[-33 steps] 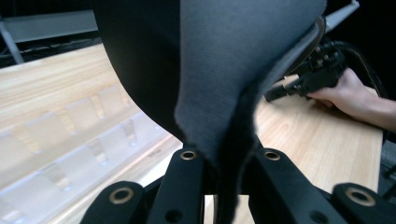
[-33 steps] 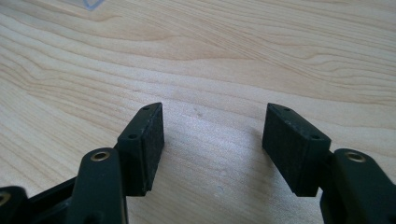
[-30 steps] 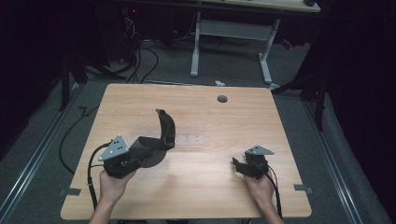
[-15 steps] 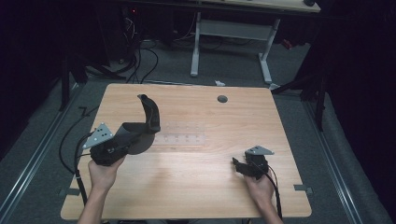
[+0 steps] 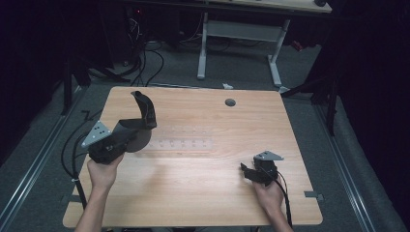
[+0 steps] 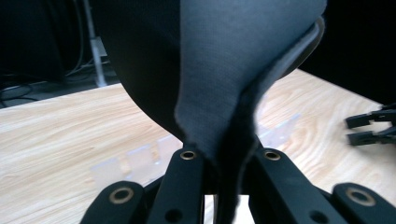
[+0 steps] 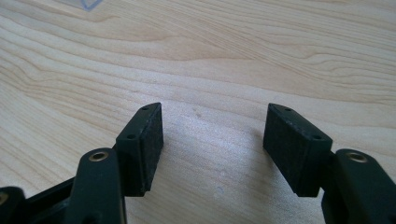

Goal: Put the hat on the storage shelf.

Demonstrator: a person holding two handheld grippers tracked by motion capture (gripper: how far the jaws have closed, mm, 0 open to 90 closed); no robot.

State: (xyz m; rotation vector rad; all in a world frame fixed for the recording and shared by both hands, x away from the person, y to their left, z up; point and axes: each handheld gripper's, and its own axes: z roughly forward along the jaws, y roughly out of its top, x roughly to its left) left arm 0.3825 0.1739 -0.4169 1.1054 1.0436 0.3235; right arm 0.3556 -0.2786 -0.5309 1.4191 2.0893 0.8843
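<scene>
My left gripper hangs over the table's left side, shut on a dark grey fabric piece whose curved end rises above it. In the left gripper view the two jaws of the left gripper pinch a fold of that fabric piece, which blocks most of the scene beyond. Near the front right, my right gripper rests low over the wood. Seen in the right gripper view, the right gripper is open, with bare table between its pads.
On the wooden table, a clear plastic strip lies across the middle, just right of the fabric. A round cable hole sits near the far edge. Cables trail off the left side. A white desk frame stands beyond.
My left gripper has carried the fabric piece leftward and toward the far side of the table. The right gripper has stayed put.
</scene>
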